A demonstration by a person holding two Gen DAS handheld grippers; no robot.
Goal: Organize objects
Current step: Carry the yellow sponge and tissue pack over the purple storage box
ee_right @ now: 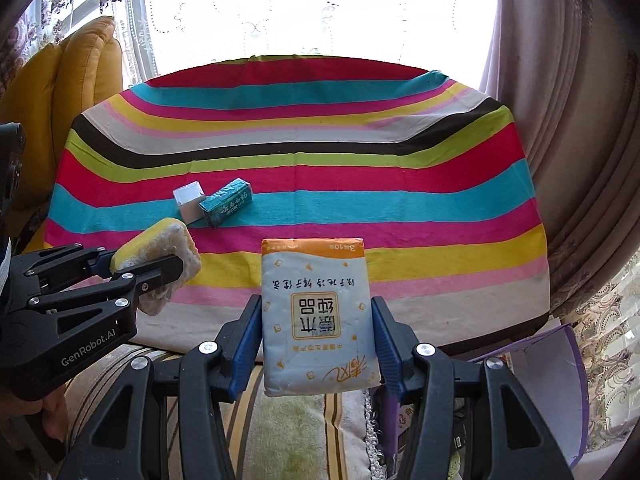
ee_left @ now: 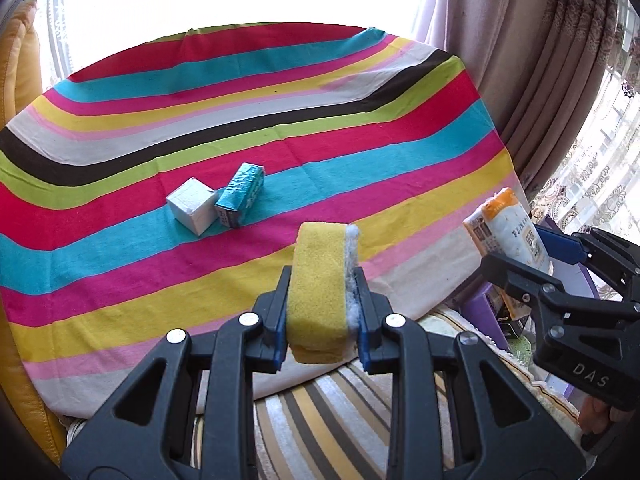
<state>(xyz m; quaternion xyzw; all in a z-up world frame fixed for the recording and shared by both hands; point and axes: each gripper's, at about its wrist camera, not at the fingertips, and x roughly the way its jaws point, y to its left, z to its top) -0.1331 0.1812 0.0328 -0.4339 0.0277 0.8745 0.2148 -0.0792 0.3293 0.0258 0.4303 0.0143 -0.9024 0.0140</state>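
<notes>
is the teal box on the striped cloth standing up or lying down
Lying down. The teal box rests on a long side on the striped cloth, one end by the white box; whether they touch is unclear.

Sponge (ee_left: 318,292) porous foam; tissue pack (ee_right: 318,316) glossy plastic; tablecloth (ee_left: 360,152) matt cloth, probably cotton.

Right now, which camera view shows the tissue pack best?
The right wrist view: the tissue pack fills the centre, its printed front facing the camera, held in the right tool. The left wrist view shows it only at the right edge, slanted and partly hidden.
</notes>
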